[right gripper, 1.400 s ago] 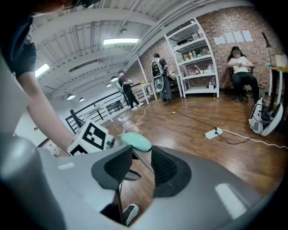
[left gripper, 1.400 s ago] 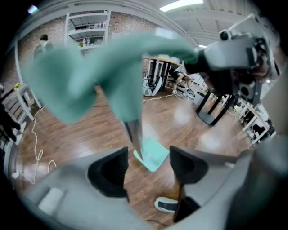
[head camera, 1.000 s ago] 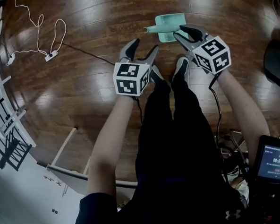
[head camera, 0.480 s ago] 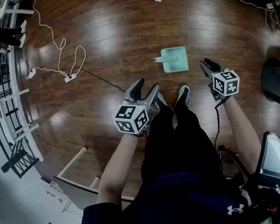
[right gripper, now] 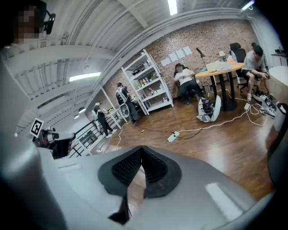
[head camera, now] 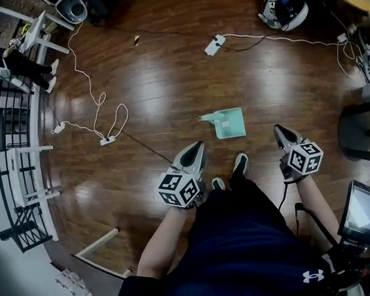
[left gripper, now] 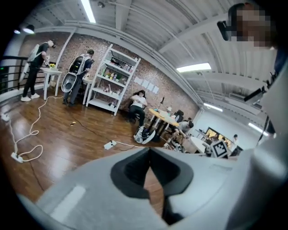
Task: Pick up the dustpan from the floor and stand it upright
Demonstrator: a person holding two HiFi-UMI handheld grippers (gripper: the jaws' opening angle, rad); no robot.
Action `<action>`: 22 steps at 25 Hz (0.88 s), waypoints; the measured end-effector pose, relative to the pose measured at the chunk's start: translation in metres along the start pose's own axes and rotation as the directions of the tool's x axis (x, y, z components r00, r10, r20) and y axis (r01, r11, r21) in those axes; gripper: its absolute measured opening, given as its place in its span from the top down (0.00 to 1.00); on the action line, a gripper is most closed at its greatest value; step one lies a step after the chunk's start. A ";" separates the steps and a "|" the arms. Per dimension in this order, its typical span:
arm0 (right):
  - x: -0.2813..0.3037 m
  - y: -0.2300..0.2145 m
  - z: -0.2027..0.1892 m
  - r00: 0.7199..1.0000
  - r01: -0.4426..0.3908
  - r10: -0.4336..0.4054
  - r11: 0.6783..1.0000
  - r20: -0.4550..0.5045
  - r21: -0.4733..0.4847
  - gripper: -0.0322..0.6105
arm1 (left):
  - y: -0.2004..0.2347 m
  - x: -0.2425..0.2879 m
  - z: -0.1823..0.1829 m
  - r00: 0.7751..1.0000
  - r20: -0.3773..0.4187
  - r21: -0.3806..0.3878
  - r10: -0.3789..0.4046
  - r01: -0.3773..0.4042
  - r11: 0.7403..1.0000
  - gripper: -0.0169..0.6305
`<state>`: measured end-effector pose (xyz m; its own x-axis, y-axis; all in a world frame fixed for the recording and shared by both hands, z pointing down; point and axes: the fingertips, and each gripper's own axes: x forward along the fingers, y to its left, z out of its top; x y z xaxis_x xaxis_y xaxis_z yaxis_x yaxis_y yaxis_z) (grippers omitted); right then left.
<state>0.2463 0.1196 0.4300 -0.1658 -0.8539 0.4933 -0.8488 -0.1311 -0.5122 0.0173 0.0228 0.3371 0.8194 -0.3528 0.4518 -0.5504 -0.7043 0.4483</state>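
Note:
A mint-green dustpan (head camera: 228, 124) lies flat on the wooden floor, its handle pointing left, just beyond the person's shoes (head camera: 239, 164). My left gripper (head camera: 196, 147) hovers to its lower left, apart from it. My right gripper (head camera: 276, 130) hangs to its right, also clear of it. Both sets of jaws have just been closing and now meet tip to tip with nothing between them, as the left gripper (left gripper: 149, 150) and the right gripper (right gripper: 141, 148) show in their own views. The dustpan is out of sight in both gripper views.
A white cable with a power strip (head camera: 107, 140) trails over the floor at left, and a second strip (head camera: 214, 45) lies farther back. A black railing (head camera: 16, 154) runs along the left side. A screen (head camera: 364, 211) sits at lower right. People work at tables (right gripper: 220, 67) and shelves (left gripper: 112, 78) far off.
Both grippers have risen and drawn back from the dustpan, the right one moving off to its right. Their jaws went from open to shut. The dustpan still lies flat.

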 end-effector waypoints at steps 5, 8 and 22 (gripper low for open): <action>-0.021 0.054 -0.003 0.998 -0.046 0.046 0.999 0.043 -0.005 0.93 | -0.047 -0.014 0.002 0.991 0.019 0.054 -0.133 0.132 0.990 0.97; -0.036 0.087 -0.010 0.996 -0.072 0.072 0.997 0.053 -0.006 0.93 | -0.067 -0.034 -0.002 0.984 0.026 0.118 -0.176 0.171 0.978 0.97; -0.147 0.171 -0.056 0.990 -0.043 0.072 0.973 0.123 -0.225 0.93 | -0.119 -0.118 -0.093 0.974 -0.073 0.111 -0.216 0.224 0.968 0.97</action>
<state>0.0976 0.2511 0.3091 -0.1635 -0.9168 0.3643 -0.9320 0.0224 -0.3618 -0.0293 0.2055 0.3022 0.9053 -0.1463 0.3988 -0.3319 -0.8294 0.4493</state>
